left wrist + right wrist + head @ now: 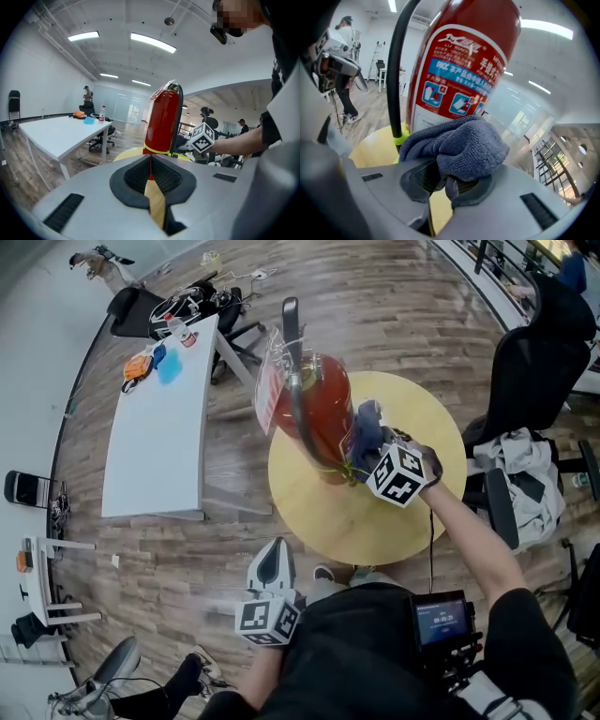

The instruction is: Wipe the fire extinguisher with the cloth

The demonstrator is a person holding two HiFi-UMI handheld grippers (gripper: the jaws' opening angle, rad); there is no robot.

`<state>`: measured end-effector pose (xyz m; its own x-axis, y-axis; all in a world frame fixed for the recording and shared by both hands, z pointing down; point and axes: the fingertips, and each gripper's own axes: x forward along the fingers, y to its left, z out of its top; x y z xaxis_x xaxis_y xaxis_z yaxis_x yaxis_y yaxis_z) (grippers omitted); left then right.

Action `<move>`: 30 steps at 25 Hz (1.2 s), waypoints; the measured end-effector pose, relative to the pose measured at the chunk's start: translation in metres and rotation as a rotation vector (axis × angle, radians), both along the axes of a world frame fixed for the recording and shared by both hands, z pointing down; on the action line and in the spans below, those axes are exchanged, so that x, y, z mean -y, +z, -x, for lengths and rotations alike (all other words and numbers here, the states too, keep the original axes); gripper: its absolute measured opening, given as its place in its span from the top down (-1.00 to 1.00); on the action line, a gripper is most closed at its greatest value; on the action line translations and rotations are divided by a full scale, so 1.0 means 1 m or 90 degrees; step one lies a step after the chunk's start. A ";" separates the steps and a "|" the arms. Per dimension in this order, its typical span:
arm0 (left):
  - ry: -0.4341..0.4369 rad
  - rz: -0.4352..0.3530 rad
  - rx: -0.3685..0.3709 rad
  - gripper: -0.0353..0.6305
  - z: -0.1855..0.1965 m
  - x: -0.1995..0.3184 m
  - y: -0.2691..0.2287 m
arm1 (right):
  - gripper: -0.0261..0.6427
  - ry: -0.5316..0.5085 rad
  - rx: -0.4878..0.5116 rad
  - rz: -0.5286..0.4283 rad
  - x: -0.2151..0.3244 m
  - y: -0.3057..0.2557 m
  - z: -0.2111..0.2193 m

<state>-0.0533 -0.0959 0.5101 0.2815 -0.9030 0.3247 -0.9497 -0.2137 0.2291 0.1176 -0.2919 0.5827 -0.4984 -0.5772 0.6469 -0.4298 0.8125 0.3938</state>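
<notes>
A red fire extinguisher (323,409) with a black hose (298,418) stands on a round yellow table (375,517). My right gripper (372,451) is shut on a grey-blue cloth (366,430), which is pressed against the lower right side of the cylinder. In the right gripper view the bunched cloth (459,145) sits between the jaws just below the extinguisher's label (459,79), beside the hose (396,84). My left gripper (272,563) hangs shut and empty off the table's near edge, pointing at the extinguisher (164,119); its jaws meet in the left gripper view.
A long white table (155,442) with a bottle and small items stands to the left. Black office chairs (530,371) stand at the right, one draped with clothing (520,465). Another chair (202,306) is at the back. The floor is wood.
</notes>
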 end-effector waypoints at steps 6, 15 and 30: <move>0.024 0.006 -0.005 0.82 -0.011 -0.002 0.000 | 0.72 0.036 0.090 0.008 -0.016 -0.053 0.004; 0.095 -0.032 -0.015 0.82 -0.030 -0.006 -0.023 | 0.72 -0.024 0.440 -0.112 -0.074 -0.285 0.030; 0.114 -0.127 -0.068 0.82 0.015 -0.109 -0.091 | 0.71 0.079 0.544 -0.115 -0.259 -0.258 -0.006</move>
<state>-0.0684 0.0129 0.4193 0.4655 -0.8788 0.1047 -0.8653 -0.4270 0.2627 0.1240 -0.0329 0.3247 -0.6969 -0.7168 -0.0242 -0.7172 0.6967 0.0150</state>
